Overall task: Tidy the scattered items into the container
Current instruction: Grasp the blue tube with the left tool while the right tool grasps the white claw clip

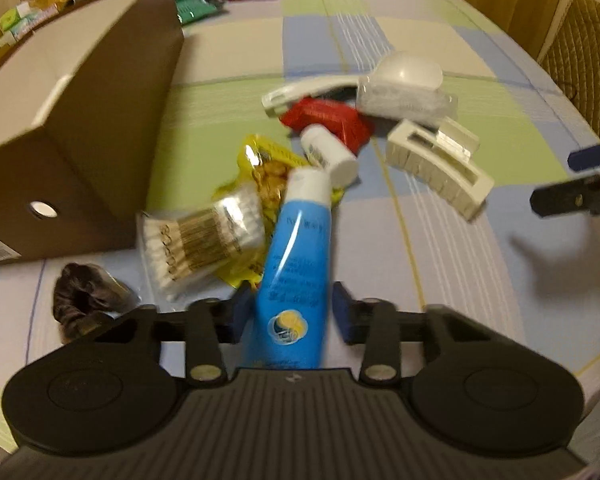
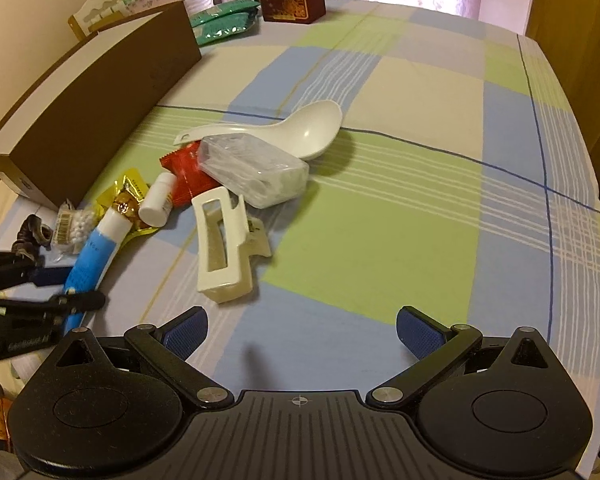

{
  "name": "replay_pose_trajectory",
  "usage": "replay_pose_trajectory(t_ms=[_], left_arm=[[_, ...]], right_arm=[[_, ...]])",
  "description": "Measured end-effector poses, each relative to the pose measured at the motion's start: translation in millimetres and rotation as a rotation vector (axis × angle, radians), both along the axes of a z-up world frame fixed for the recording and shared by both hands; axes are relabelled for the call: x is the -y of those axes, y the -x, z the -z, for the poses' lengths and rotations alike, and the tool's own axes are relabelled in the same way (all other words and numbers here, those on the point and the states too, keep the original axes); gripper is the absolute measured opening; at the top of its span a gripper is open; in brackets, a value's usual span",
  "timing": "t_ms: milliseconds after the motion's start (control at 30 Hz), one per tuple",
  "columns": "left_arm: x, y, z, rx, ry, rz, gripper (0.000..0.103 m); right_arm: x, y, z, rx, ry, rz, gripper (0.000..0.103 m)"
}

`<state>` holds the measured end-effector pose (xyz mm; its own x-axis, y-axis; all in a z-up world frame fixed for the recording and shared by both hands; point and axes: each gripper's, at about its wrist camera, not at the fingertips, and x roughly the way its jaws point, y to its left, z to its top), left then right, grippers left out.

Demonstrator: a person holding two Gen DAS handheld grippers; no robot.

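Left gripper is clamping the blue tube at the near edge of the pile, and should be lifting it clear toward the box at left; right gripper is hovering, spread apart.

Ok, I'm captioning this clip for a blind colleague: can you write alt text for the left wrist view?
The left gripper has its blue pads on either side of a blue tube with a white cap, on a checked cloth. Beyond it lie cotton swabs, a yellow snack packet, a white hair claw and a white spoon; a brown box stands at left.
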<state>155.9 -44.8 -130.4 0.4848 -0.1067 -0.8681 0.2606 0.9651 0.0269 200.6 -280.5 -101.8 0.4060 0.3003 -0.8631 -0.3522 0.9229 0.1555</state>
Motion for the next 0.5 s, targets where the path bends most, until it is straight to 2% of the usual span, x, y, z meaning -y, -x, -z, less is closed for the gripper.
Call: replay_pose_trajectory(t_ms=[200, 433, 500], left_arm=[[1, 12, -1, -0.057, 0.035, 0.039, 0.033], [15, -10, 1, -0.049, 0.035, 0.035, 0.034], [18, -9, 0, -0.05, 0.021, 0.05, 0.029]], right_arm=[[0, -7, 6, -0.022, -0.017, -0.006, 0.103], [-10, -14, 4, -0.01, -0.045, -0.063, 0.103], [-13, -16, 3, -0.001, -0.056, -0.081, 0.103]])
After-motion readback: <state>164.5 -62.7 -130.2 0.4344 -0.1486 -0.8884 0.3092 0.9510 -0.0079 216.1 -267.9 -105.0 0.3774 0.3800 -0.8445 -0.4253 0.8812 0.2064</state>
